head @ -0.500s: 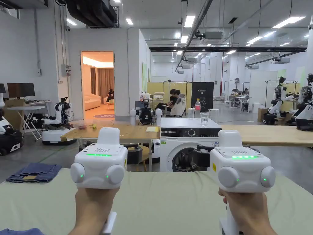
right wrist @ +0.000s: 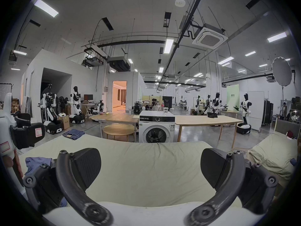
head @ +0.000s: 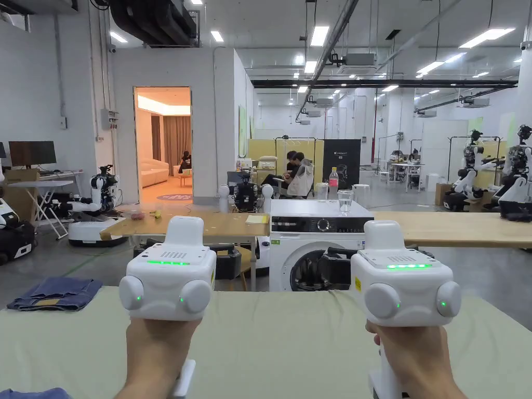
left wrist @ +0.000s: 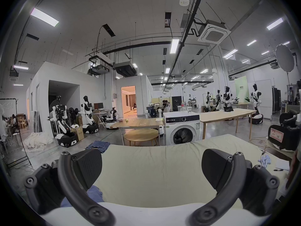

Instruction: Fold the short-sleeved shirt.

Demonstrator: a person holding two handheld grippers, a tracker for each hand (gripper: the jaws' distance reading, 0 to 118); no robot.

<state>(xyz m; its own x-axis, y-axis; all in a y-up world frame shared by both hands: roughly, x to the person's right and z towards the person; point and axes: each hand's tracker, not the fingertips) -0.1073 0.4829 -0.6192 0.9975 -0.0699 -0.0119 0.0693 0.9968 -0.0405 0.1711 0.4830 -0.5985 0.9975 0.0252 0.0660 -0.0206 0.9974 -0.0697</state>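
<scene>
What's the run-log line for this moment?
left gripper: open, empty | right gripper: open, empty | blue shirt: crumpled, untouched | stage: pre-grasp

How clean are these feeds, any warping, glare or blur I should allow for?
Head view: sharp, evenly lit, straight lines, bright ceiling lights but no glare on the bed. Left gripper view: strong fisheye bending, dark corners, right edge smeared, open left gripper crisp. Right gripper view: same bending and dark rim, open right gripper crisp.

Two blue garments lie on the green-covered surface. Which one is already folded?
The darker denim garment at the far left corner is folded into a neat stack. The lighter blue garment, at the near left edge beside the left gripper, lies crumpled.
</scene>
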